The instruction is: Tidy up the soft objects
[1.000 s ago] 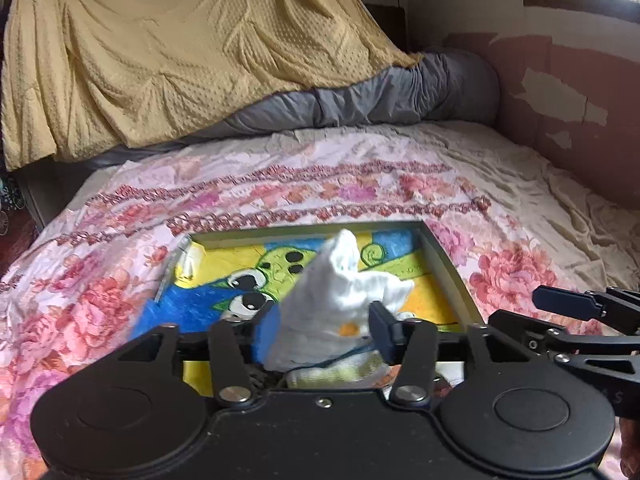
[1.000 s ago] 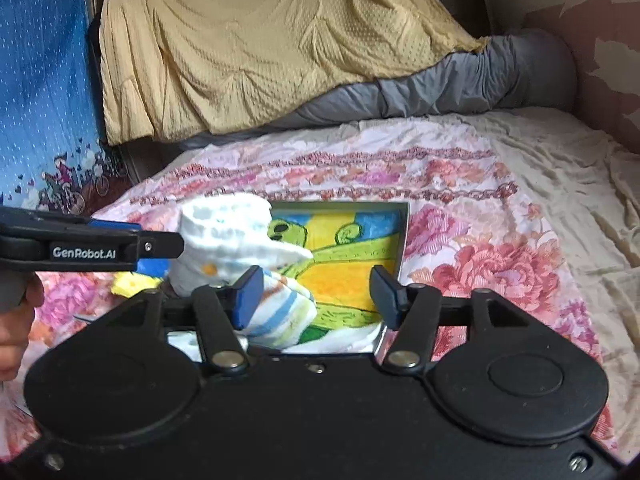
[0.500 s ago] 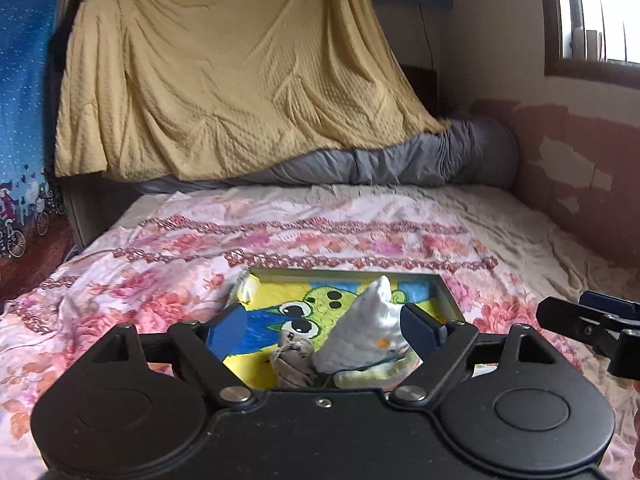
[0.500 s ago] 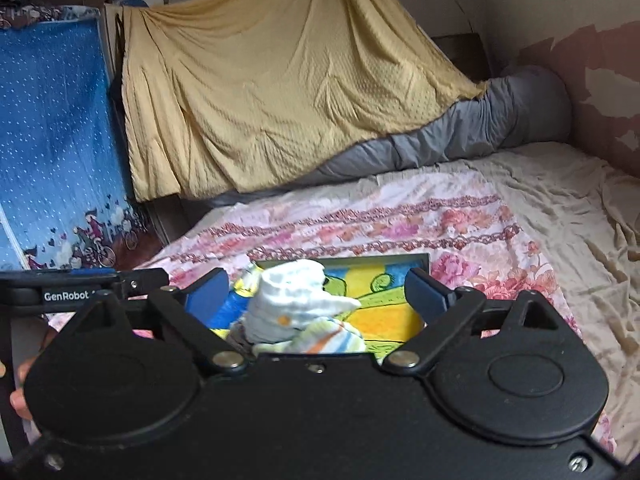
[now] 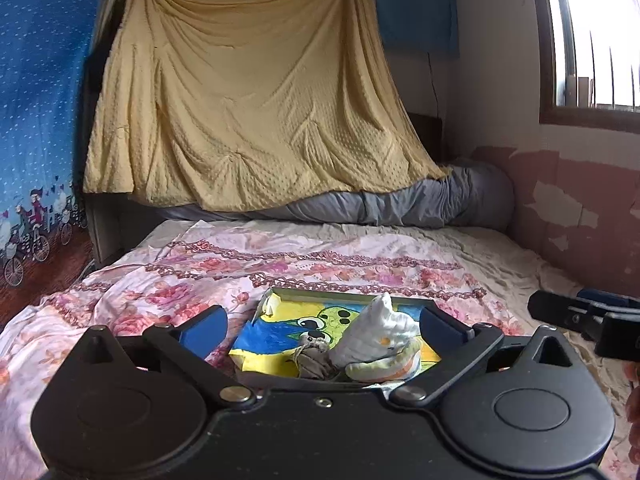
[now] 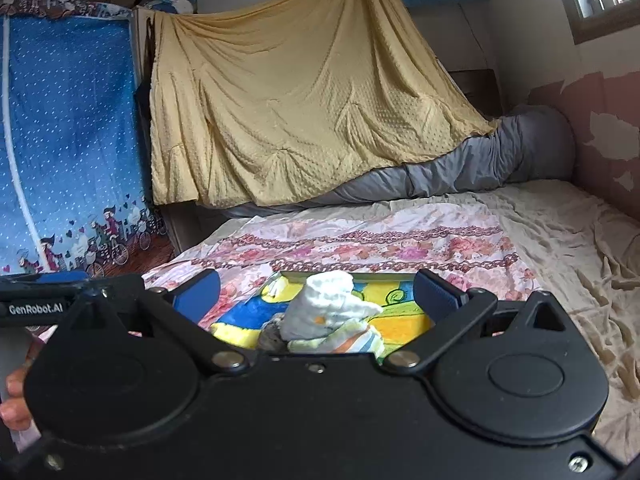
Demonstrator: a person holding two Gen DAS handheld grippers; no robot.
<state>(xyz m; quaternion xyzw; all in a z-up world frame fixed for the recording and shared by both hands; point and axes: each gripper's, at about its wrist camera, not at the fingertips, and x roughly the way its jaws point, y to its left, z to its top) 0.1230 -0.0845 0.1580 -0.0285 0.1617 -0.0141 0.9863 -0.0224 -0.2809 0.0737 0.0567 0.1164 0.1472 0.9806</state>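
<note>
Socks [image 5: 376, 340] sit bundled in the tray [image 5: 344, 295] for tidiness, your left gripper [image 5: 322, 326] and right gripper [image 6: 316, 294] both opening, grasping nothing.

Both wrist cameras face level across the bed [image 5: 360, 256], sharing the near cartoon tray [image 6: 396, 280].

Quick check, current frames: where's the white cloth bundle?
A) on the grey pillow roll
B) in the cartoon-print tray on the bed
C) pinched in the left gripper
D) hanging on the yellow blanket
B. The white cloth bundle sits in the cartoon-print tray on the floral bed cover, and both the left gripper and the right gripper have fingers spread clear of it.
</note>
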